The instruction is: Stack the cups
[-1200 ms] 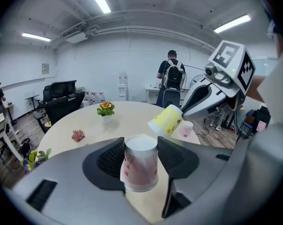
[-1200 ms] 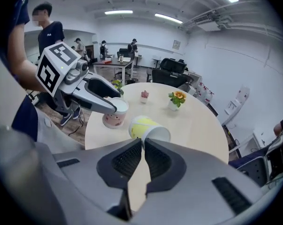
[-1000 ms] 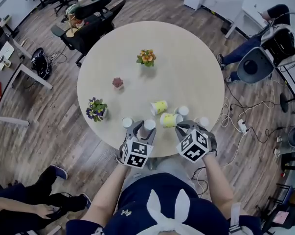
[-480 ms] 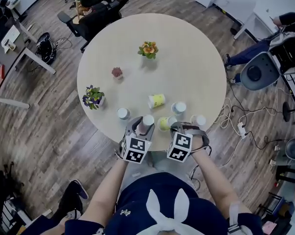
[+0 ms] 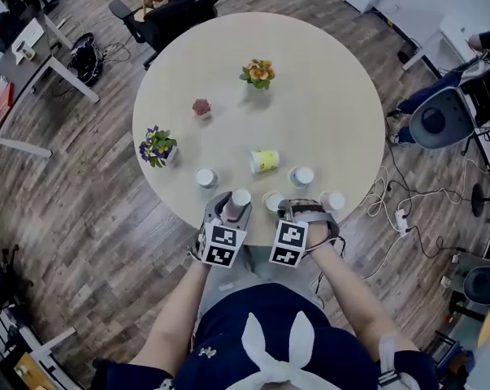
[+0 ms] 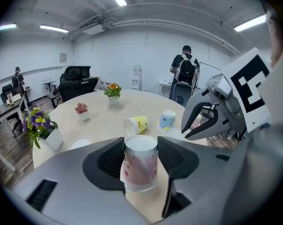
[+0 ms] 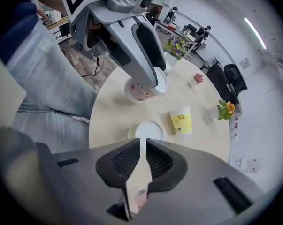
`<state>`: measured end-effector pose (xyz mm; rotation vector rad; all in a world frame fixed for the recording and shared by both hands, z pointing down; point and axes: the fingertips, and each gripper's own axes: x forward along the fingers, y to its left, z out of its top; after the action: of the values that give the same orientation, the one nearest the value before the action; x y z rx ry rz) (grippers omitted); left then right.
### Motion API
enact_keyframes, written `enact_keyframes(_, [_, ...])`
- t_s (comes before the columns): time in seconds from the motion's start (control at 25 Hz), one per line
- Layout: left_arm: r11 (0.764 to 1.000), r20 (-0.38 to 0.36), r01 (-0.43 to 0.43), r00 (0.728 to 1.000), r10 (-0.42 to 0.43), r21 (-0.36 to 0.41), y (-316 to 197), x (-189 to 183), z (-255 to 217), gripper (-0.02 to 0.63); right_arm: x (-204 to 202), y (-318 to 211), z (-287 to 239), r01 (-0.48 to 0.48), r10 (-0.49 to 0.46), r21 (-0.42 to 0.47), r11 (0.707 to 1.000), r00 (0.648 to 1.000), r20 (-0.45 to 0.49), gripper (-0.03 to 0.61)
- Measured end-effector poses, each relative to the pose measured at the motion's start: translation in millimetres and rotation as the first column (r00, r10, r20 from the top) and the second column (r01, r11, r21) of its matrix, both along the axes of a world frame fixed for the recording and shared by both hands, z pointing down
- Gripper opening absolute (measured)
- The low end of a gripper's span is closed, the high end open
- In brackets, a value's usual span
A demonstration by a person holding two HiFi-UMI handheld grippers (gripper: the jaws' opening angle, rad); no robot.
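Lowered since a second ago, the green cup (image 5: 271, 201) is set at the table (image 5: 310, 96) edge by the right gripper (image 5: 293, 208). A pink cup (image 6: 140, 165) is gripped by the left gripper (image 6: 140, 148). Right jaws, just parted slightly, are seen clear of the green cup (image 7: 148, 130).

The head camera is looking steeply down from above the person. It is sitting far enough off to take in the whole round surface (image 5: 310, 80) and the surrounding floor (image 5: 82, 218), with the left claw (image 5: 235, 204) and right claw (image 5: 292, 211) at the near edge. The left gripper camera is riding behind its claw and looking low across the surface, with the pink cup (image 6: 140, 163) close in the foreground. The right gripper camera is pointing sharply down at the near edge, its picture rolled. All three views are sharing the yellow cup (image 5: 264, 161) and the orange flower pot (image 5: 259, 73). Each gripper view is also catching the other claw.
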<state>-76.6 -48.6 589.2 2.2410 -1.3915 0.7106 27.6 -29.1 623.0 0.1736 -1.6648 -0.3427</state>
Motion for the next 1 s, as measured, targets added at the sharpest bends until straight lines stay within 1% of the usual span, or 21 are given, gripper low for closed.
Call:
enact_keyframes(0.12, [1.000, -0.010, 0.010, 1.000, -0.010, -0.007, 0, -1, 2, 0.232, -2, 2, 2, -0.010, 0.011, -0.021, 1.000, 1.000, 0.025, 0.048])
enact_keyframes(0.2, [1.000, -0.015, 0.005, 1.000, -0.005, -0.011, -1, 0, 4, 0.232, -2, 4, 2, -0.025, 0.027, -0.037, 0.999, 0.998, 0.049, 0.063])
enact_keyframes(0.28, [1.000, -0.019, -0.003, 1.000, 0.002, -0.017, -1, 3, 7, 0.232, -3, 7, 1, -0.068, 0.076, -0.082, 0.994, 0.991, 0.105, 0.077])
enact_keyframes(0.32, [1.000, -0.019, -0.007, 1.000, 0.006, -0.020, -1, 5, 9, 0.232, -3, 10, 0, -0.107, 0.125, -0.125, 0.986, 0.981, 0.150, 0.099])
enact_keyframes(0.36, [1.000, -0.019, -0.010, 1.000, 0.010, -0.021, -1, 6, 11, 0.233, -4, 12, -3, -0.153, 0.189, -0.180, 0.972, 0.961, 0.202, 0.115])
enact_keyframes(0.4, [1.000, -0.018, -0.013, 1.000, 0.013, -0.020, -2, 7, 12, 0.233, -4, 14, -6, -0.202, 0.262, -0.242, 0.949, 0.931, 0.253, 0.119])
enact_keyframes(0.48, [1.000, -0.018, -0.021, 1.000, 0.021, -0.013, -4, 10, 15, 0.232, -4, 16, -12, -0.281, 0.403, -0.358, 0.891, 0.852, 0.334, 0.126])
enact_keyframes(0.52, [1.000, -0.016, -0.025, 1.000, 0.025, -0.010, -5, 11, 16, 0.233, -3, 17, -14, -0.309, 0.456, -0.397, 0.864, 0.815, 0.359, 0.126])
enact_keyframes(0.56, [1.000, -0.014, -0.030, 0.999, 0.029, -0.010, -6, 12, 17, 0.233, -1, 17, -15, -0.330, 0.493, -0.420, 0.845, 0.785, 0.375, 0.123])
enact_keyframes(0.6, [0.999, -0.013, -0.034, 0.999, 0.034, -0.012, -6, 13, 19, 0.233, 1, 17, -15, -0.347, 0.516, -0.429, 0.834, 0.765, 0.385, 0.115])
enact_keyframes(0.72, [0.999, -0.032, -0.038, 0.999, 0.038, -0.001, -7, 16, 25, 0.232, 7, 18, -12, -0.375, 0.548, -0.436, 0.818, 0.741, 0.389, 0.104])
enact_keyframes(0.84, [0.999, -0.050, -0.043, 0.998, 0.044, 0.011, -7, 18, 25, 0.232, 6, 21, -9, -0.384, 0.580, -0.472, 0.794, 0.712, 0.396, 0.106])
enact_keyframes(0.92, [0.999, -0.056, -0.045, 0.997, 0.045, 0.008, -4, 18, 25, 0.232, 5, 21, -9, -0.390, 0.597, -0.486, 0.782, 0.691, 0.407, 0.114])
enact_keyframes(1.0, [0.999, -0.061, -0.043, 0.997, 0.043, 0.001, 0, 16, 26, 0.232, 4, 21, -9, -0.397, 0.607, -0.490, 0.776, 0.681, 0.409, 0.126])
